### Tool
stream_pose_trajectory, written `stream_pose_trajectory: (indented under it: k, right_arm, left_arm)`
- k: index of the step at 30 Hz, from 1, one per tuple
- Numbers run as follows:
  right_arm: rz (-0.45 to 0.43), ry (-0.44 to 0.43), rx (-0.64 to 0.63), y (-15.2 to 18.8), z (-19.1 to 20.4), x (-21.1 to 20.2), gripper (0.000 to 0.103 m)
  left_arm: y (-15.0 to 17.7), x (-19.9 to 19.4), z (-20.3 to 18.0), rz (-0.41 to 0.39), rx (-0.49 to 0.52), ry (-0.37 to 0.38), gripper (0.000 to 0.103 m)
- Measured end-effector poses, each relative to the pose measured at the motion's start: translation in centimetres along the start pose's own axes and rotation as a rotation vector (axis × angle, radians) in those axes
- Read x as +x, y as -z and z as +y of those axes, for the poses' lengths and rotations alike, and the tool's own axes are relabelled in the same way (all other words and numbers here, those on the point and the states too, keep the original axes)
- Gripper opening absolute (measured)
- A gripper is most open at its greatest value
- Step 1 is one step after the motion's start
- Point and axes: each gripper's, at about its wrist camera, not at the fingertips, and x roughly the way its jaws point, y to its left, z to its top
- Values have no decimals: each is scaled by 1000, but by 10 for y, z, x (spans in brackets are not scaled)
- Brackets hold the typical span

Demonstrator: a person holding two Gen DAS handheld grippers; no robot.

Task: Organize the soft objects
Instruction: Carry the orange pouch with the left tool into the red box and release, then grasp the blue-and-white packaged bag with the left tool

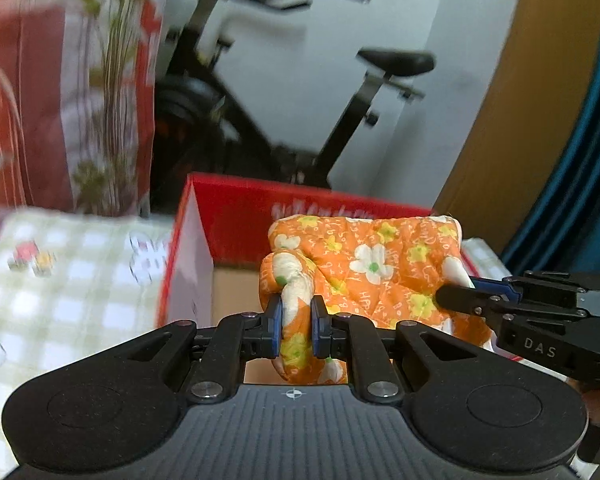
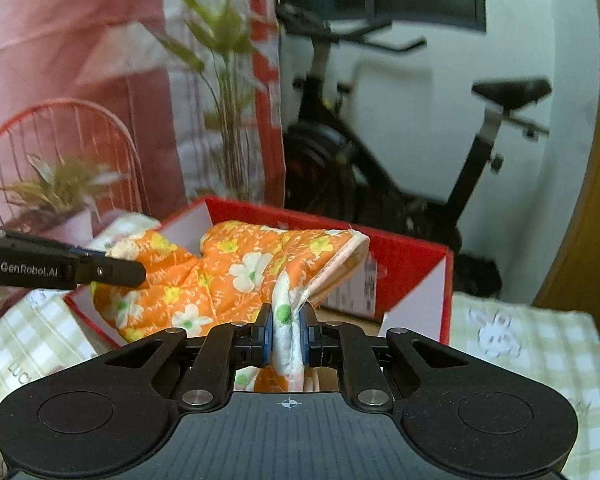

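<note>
Left gripper [image 1: 296,326] is clamped on a bunched fold of the orange floral quilt [image 1: 374,264], and the right gripper [image 2: 287,330] is pinching the quilt's white-backed edge, so both have a firm hold. The quilt hangs between them over the open red cardboard box [image 1: 236,208], partly down inside it, with bare brown bottom showing on the box's left side. The box sits on a green-checked blanket [image 1: 64,280]. Behind it there's an exercise bike [image 2: 384,160], a potted plant [image 2: 224,92] and a pinkish curtain [image 1: 20,100].
</note>
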Motion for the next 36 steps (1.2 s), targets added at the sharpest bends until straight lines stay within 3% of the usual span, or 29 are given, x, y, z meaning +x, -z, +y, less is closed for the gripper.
stream_pose_trajectory:
  k: [5,10,14,17,18,19,21,28,36]
  right_arm:
    - [95,-3,29,6,-10,33,12]
    - [160,-20,47,13,-16,46,13]
    - [182,-13,49,13,-18,53,21]
    - [201,4,43,13,-21,57,29]
    - [204,11,39,13,-21,58,29]
    - [203,13,35,12,-21,57,31]
    - [200,12,33,11,-20,56,39]
    - [141,-12,35,10,-18,21,41]
    - [46,-64,62,24,-8,-46,41]
  left_arm:
    - [3,25,5,103,11,-27,15]
    - [5,37,10,156,31,-41,15]
    - [2,46,5,185,44,-36,16]
    - [1,48,2,205,69,-35,29]
    - [0,49,-1,210,76,-35,43]
    - [-1,48,-1,208,83,-36,56]
    - [-3,42,-2,187,99,-32,61]
    - [-4,5,-4,140,99,29,60]
    - [20,-41,-17,106,79,129,59]
